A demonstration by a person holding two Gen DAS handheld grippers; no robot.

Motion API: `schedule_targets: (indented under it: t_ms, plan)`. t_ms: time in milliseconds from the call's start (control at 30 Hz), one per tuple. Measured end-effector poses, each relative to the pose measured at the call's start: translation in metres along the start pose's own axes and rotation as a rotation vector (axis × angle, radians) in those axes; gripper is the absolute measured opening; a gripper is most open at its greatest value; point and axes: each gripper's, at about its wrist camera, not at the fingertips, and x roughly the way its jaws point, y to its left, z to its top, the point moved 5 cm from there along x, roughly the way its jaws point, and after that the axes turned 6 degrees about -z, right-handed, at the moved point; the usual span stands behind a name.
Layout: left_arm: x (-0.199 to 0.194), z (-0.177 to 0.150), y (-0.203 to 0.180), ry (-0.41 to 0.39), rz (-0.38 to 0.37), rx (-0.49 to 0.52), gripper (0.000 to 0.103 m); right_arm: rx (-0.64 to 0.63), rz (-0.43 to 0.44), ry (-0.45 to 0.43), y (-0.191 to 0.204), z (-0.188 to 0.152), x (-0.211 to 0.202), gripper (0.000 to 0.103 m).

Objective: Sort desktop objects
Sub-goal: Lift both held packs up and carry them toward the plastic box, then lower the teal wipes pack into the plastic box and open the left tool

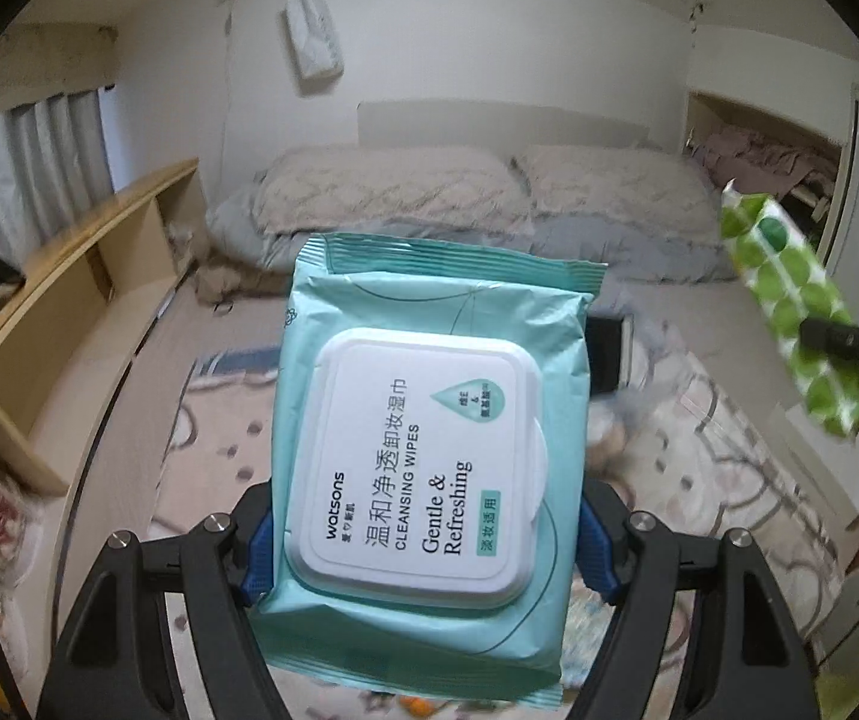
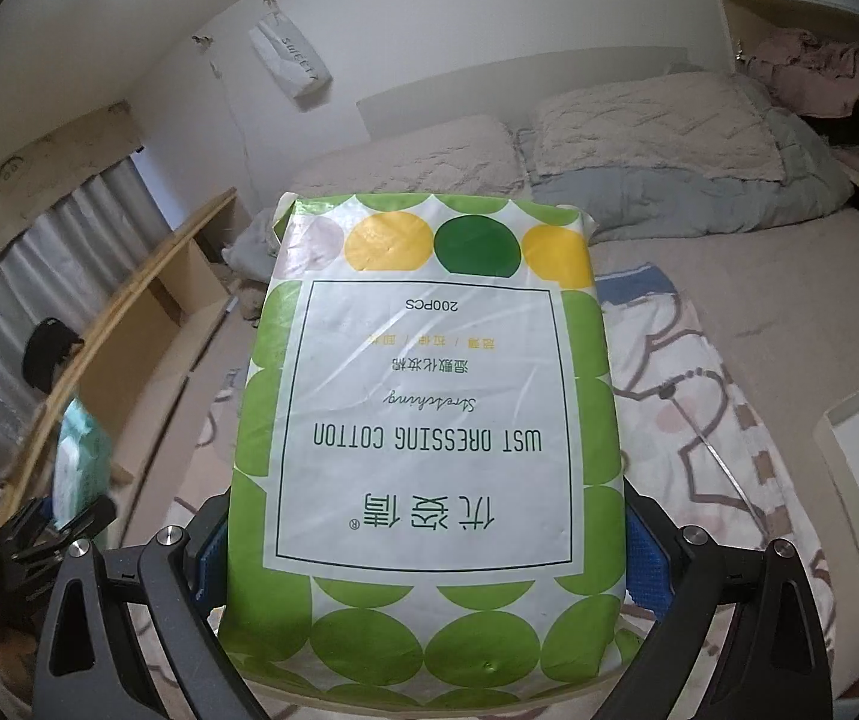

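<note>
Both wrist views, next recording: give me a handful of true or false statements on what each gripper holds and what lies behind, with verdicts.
1. The left gripper is shut on a teal pack of wipes. True.
2. The lid of the pack of wipes is flipped open. False: it lies closed.
3. The right gripper is shut on a green dotted pack of cotton pads. True.
4. The print on the pack of cotton pads reads upright in the right wrist view. False: it is upside down.
5. A bed with pillows lies behind both packs. True.
6. The two packs touch. False: they are apart.
</note>
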Motion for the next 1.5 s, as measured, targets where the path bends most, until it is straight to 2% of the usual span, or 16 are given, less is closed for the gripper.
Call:
schedule_targets:
  t_ms: [333,500,767,967,1200,1300,1400,1500]
  plan:
    - [0.06,0.045,-0.029,-0.021,-0.061,-0.096,0.077,0.068,0.04,-0.034,0.001,0.012,0.032,0.099]
    - [0.106,0.054,-0.036,-0.044,-0.074,-0.126,0.077,0.047,0.025,-0.035,-0.005,0.014,0.047,0.099]
    - [0.199,0.05,-0.051,0.046,-0.165,-0.171,0.077,0.065,-0.031,-0.063,-0.03,0.035,0.07,0.099]
    - [0.245,0.057,-0.058,0.089,-0.182,-0.205,0.077,0.083,-0.039,-0.057,-0.04,0.048,0.092,0.099]
    - [0.277,0.06,-0.074,0.145,-0.194,-0.233,0.077,0.076,-0.039,-0.049,-0.038,0.056,0.11,0.099]
    - [0.286,0.061,-0.087,0.172,-0.207,-0.203,0.08,0.088,-0.043,-0.053,-0.04,0.058,0.113,0.099]
    - [0.283,0.067,-0.09,0.146,-0.205,-0.164,0.085,0.092,-0.059,-0.059,-0.038,0.06,0.115,0.099]
    - [0.267,0.079,-0.085,0.105,-0.218,-0.134,0.085,0.107,-0.063,-0.065,-0.037,0.056,0.112,0.099]
